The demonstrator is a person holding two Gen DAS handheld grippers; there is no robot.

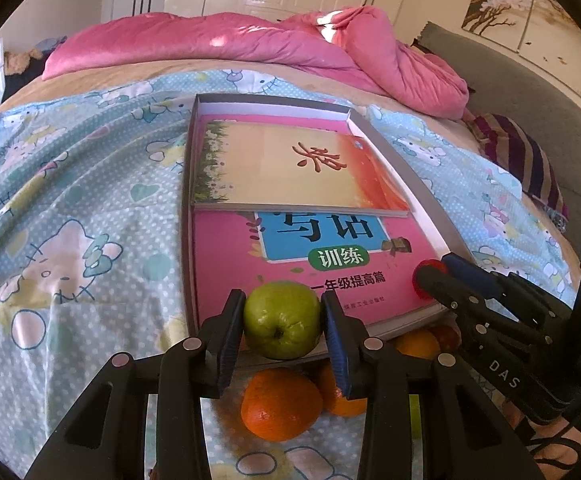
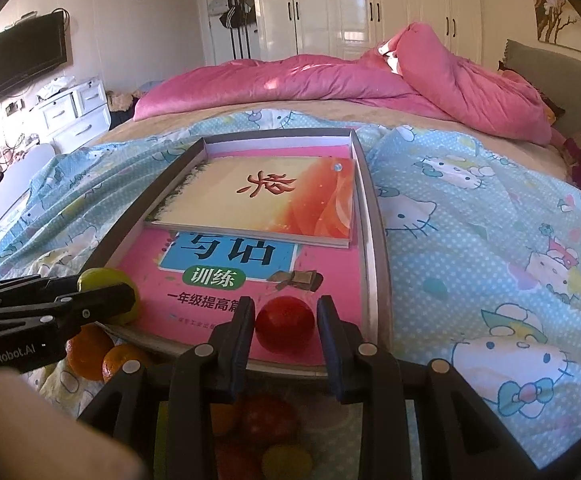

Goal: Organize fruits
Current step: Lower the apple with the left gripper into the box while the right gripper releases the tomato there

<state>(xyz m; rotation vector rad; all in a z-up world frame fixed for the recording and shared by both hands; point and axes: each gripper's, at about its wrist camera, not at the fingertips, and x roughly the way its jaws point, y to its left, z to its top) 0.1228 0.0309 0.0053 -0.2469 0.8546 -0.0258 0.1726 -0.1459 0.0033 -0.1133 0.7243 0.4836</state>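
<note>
We read "训练" and "一年级提高篇" on the pink book (image 1: 226,264), "DAS" on the right gripper (image 1: 440,276) and "GenRobot.AI" on the left gripper (image 2: 102,300), both beside that book.

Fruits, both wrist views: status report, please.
Left hand-held gripper shut on green apple. Right hand-held gripper around red fruit, contact unclear. Both over box, where books cover the floor. Oranges below on bedsheet.
</note>
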